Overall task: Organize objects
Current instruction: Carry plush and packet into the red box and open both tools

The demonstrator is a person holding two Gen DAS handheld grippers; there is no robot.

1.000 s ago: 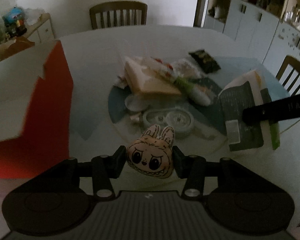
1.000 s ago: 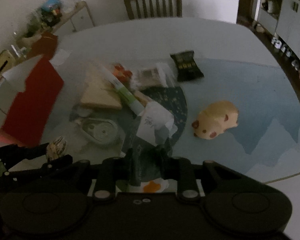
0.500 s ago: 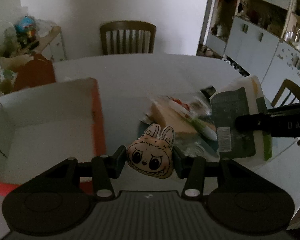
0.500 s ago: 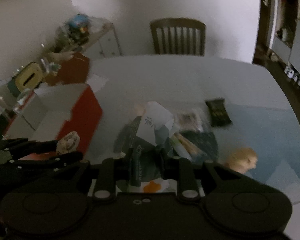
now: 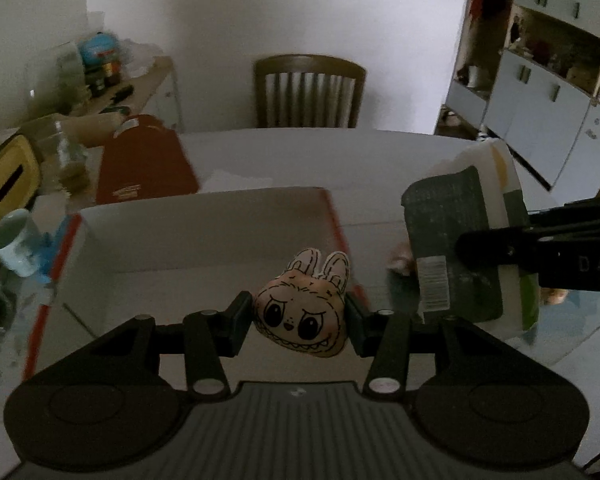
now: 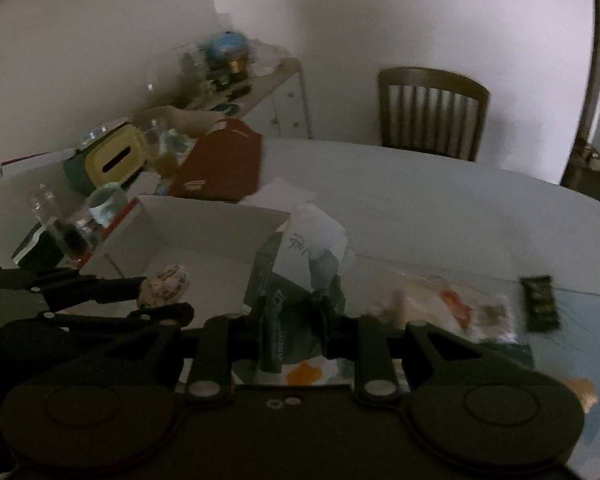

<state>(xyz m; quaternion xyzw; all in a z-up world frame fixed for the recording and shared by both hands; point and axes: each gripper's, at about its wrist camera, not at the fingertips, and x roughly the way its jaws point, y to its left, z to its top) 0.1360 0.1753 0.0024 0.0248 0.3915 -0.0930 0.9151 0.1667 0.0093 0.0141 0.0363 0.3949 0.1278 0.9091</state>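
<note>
My left gripper (image 5: 298,320) is shut on a small plush monster head with rabbit ears (image 5: 304,312), held above the near part of an open red-sided cardboard box (image 5: 188,236) with a white inside. From the right wrist view the same toy (image 6: 165,290) hangs over the box (image 6: 204,232). My right gripper (image 6: 296,328) is shut on a dark green and white packet (image 6: 296,264), raised just right of the box. That packet (image 5: 456,248) shows at the right of the left wrist view.
A pile of snack packets (image 6: 452,308) and a dark sachet (image 6: 540,304) lie on the table to the right. A mug (image 5: 14,244), a yellow box (image 5: 8,176), jars and the red box lid (image 5: 144,164) crowd the left. A wooden chair (image 5: 310,92) stands at the far side.
Both grippers have swung left and up from the pile of objects to the open box, each carrying its item. The box inside has come into full view.
</note>
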